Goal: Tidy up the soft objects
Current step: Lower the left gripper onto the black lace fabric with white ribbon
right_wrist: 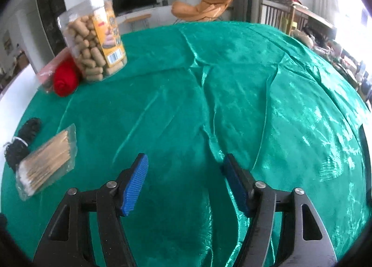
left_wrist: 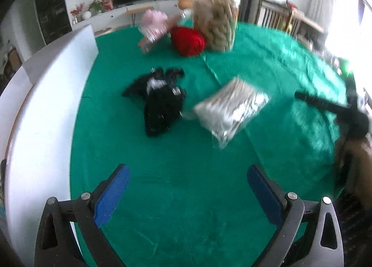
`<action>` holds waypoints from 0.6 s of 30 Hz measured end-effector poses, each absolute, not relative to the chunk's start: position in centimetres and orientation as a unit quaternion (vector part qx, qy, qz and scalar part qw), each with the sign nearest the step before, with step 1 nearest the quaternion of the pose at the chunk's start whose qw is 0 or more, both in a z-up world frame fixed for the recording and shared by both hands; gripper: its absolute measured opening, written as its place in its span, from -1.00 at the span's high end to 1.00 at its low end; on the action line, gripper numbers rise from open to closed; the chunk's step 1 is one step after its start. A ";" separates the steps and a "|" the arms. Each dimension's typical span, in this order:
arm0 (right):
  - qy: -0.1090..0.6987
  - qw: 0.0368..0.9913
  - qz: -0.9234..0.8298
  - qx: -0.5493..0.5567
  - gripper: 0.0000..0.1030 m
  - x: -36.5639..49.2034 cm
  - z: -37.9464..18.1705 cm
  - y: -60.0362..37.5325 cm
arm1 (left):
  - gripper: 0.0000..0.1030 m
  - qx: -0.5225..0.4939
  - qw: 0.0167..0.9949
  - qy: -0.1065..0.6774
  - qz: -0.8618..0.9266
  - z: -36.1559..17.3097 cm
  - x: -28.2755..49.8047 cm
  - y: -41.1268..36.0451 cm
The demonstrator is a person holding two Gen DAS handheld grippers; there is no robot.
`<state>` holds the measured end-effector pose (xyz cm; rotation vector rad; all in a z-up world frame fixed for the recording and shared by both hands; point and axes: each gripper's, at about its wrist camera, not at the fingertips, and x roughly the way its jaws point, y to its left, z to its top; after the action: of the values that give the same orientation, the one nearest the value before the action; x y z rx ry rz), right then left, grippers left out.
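A black crumpled soft item (left_wrist: 160, 102) lies on the green cloth (left_wrist: 186, 174) ahead of my left gripper (left_wrist: 187, 188), which is open and empty above the cloth. A red soft bundle (left_wrist: 187, 40) sits further back, with a pink fluffy item (left_wrist: 153, 21) behind it. In the right wrist view the red bundle (right_wrist: 65, 78) and the black item (right_wrist: 22, 138) show at the left. My right gripper (right_wrist: 186, 178) is open and empty over bare cloth (right_wrist: 232, 92). The right gripper's tool (left_wrist: 337, 109) shows dark at the right of the left wrist view.
A clear bag of cotton swabs (left_wrist: 230, 109) (right_wrist: 46, 162) lies beside the black item. A clear jar of snacks (left_wrist: 216, 20) (right_wrist: 93, 39) stands by the red bundle. A white board (left_wrist: 44, 95) borders the cloth on the left.
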<state>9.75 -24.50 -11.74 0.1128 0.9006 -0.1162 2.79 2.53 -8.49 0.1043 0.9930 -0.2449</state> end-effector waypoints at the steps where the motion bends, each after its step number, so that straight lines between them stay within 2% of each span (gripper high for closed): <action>1: 0.440 0.896 -0.056 0.042 -0.49 10.0 -11.8 -24.1 | -0.94 0.056 0.866 0.484 -0.117 -9.1 3.3 2.0; 5: 0.445 0.894 -0.056 0.025 -0.55 9.7 -12.1 -23.1 | -0.94 0.067 0.840 0.525 -0.116 -11.9 4.6 0.8; 6: 0.444 0.894 -0.054 0.031 -0.56 9.6 -12.1 -23.3 | -0.99 0.068 0.840 0.526 -0.116 -12.2 5.0 0.4; 12: 0.445 0.894 -0.053 0.028 -0.59 9.5 -12.1 -23.1 | -0.99 0.065 0.851 0.505 -0.131 -12.2 8.7 -3.2; 18: 0.443 0.894 -0.051 0.033 -0.59 9.4 -12.1 -23.3 | -0.99 -0.007 0.844 0.501 -0.193 -10.8 12.1 -5.6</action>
<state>9.39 -23.25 -12.09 0.0688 0.9194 -0.1065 12.06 -5.61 -10.78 -0.0149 1.0576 -0.4068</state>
